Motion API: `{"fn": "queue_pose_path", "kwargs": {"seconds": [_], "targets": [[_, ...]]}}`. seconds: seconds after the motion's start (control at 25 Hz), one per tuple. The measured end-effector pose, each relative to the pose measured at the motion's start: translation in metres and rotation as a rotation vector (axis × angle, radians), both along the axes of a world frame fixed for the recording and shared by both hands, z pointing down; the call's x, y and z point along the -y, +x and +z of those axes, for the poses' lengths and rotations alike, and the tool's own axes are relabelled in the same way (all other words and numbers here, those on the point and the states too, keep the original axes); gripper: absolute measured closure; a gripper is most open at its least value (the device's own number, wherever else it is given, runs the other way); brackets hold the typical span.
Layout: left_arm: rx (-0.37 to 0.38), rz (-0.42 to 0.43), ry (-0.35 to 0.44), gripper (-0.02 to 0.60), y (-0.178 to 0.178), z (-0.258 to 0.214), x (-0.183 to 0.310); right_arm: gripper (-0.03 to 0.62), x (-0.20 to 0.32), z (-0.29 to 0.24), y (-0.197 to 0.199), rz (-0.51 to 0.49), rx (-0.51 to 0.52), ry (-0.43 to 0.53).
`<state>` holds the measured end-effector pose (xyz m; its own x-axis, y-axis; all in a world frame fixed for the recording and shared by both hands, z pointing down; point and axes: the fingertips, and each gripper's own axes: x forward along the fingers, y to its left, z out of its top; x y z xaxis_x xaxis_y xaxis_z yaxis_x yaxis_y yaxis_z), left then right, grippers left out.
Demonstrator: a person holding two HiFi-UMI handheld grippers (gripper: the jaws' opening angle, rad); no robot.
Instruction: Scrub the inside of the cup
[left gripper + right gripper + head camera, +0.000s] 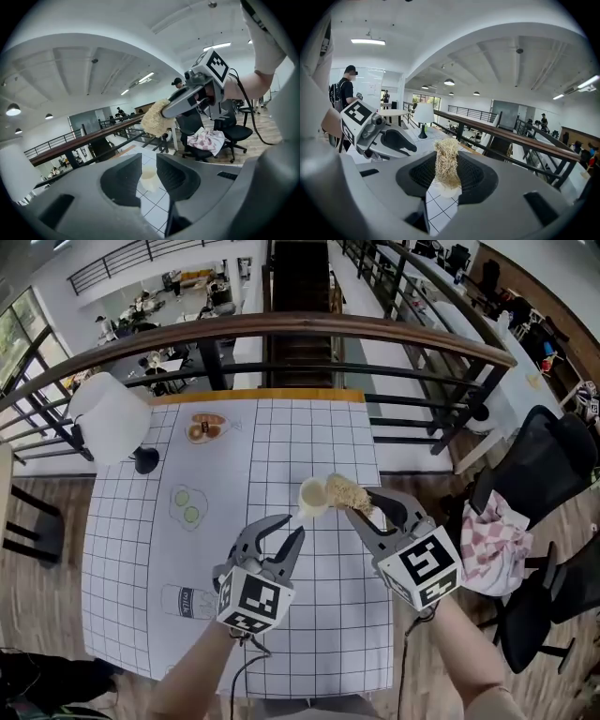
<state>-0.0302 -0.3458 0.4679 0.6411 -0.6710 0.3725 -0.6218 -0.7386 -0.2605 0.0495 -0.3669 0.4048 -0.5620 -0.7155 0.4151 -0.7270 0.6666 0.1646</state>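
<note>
A cream cup (311, 498) stands on the white grid tablecloth (309, 634) near the table's middle. My right gripper (364, 509) is shut on a tan fibrous scrubber (348, 491), whose tip hovers just right of and above the cup's rim. In the right gripper view the scrubber (447, 161) stands upright between the jaws, with the cup (450, 191) below it. My left gripper (290, 531) is open, its fingertips just short of the cup on the near side. The cup (149, 177) shows in the gap between the left jaws, untouched, with the scrubber (155, 118) above it.
A white-shaded lamp (110, 416) stands at the table's far left. Flat printed pictures of food (205, 427) and a bottle (187, 601) mark the cloth. A black chair with a checked cloth (495, 535) is to the right. A railing (281, 329) runs behind the table.
</note>
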Motion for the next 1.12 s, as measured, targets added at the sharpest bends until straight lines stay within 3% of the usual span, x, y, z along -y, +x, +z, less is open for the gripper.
{"fn": "queue_pose_path", "kwargs": {"seconds": [0.4, 0.6, 0.8, 1.12], "targets": [[0.01, -0.031, -0.168, 0.495, 0.018, 0.098, 0.046, 0.476, 0.044, 0.08, -0.008, -0.008, -0.041, -0.11], [-0.101, -0.117, -0.282, 0.495, 0.02, 0.134, 0.062, 0.476, 0.054, 0.116, -0.01, -0.015, -0.072, -0.137], [-0.075, -0.144, -0.331, 0.495, 0.026, 0.168, 0.07, 0.476, 0.063, 0.141, -0.006, 0.004, -0.07, -0.168], [-0.077, -0.129, -0.325, 0.518, 0.03, 0.183, 0.08, 0.476, 0.065, 0.155, -0.005, -0.001, -0.052, -0.202]]}}
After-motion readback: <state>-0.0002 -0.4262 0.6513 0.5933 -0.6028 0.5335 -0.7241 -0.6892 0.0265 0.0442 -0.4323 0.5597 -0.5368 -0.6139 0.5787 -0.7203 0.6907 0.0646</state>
